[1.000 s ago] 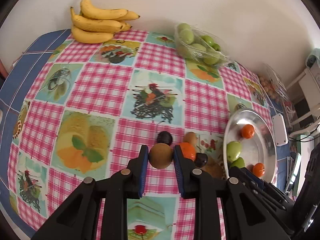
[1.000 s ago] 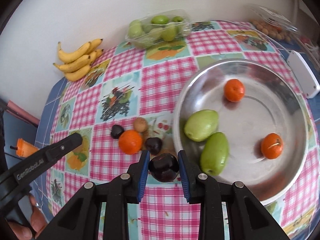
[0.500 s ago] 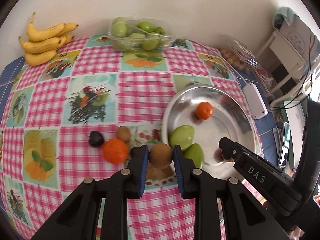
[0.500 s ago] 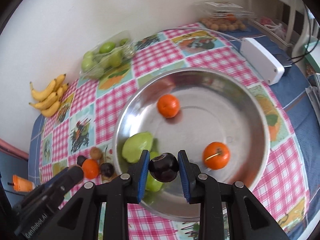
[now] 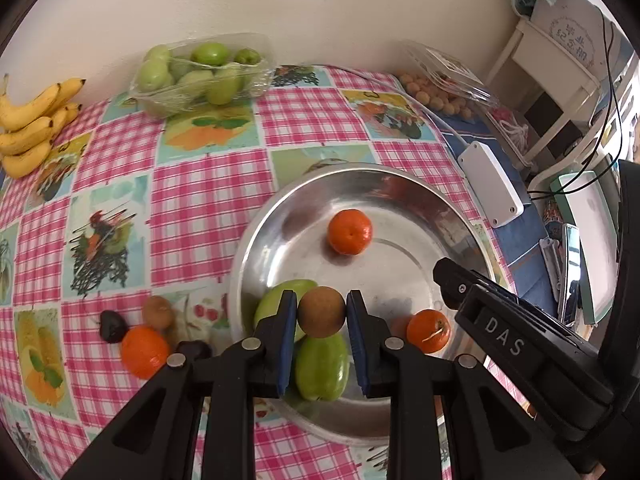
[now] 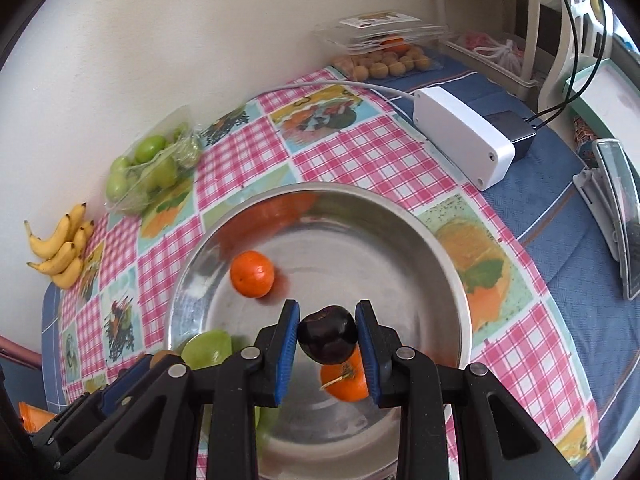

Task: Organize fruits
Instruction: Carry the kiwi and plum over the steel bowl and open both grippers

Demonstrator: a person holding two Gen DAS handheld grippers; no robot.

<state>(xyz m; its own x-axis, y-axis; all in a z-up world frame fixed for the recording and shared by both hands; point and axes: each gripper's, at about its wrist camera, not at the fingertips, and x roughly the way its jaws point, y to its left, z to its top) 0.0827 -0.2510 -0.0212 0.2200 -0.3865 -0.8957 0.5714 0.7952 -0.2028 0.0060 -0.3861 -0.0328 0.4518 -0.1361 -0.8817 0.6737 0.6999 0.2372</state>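
From the left wrist view, the left gripper [image 5: 322, 312] pinches a brown round fruit [image 5: 321, 311] between its blue fingers [image 5: 287, 336], held above the near-left part of the steel bowl [image 5: 400, 184]. Below it in the bowl lie two green fruits [image 5: 321, 366], touching each other, with one orange [image 5: 350, 231] near the bowl's middle and another orange [image 5: 428, 330] toward the near right. Outside the bowl, on the checked tabletop [image 5: 200, 184] just beside its left rim, sit a loose orange [image 5: 144, 350], a second brown fruit [image 5: 158, 312] and two dark plums [image 5: 113, 326]. A bunch of bananas [image 5: 32, 128] lies at the far left edge by the wall, and a clear tray of green fruit [image 5: 200, 72] stands along the far edge. The right gripper's black body [image 5: 500, 336] reaches over the bowl's right side.

From the right wrist view, the right gripper [image 6: 328, 340] pinches a dark plum [image 6: 328, 340] between its fingers [image 6: 289, 344], above the bowl's [image 6: 440, 248] near middle. An orange [image 6: 346, 384] lies directly beneath it; another [image 6: 252, 274] sits left of centre. A white box [image 6: 460, 140] rests on the tabletop beyond the bowl's far right rim.
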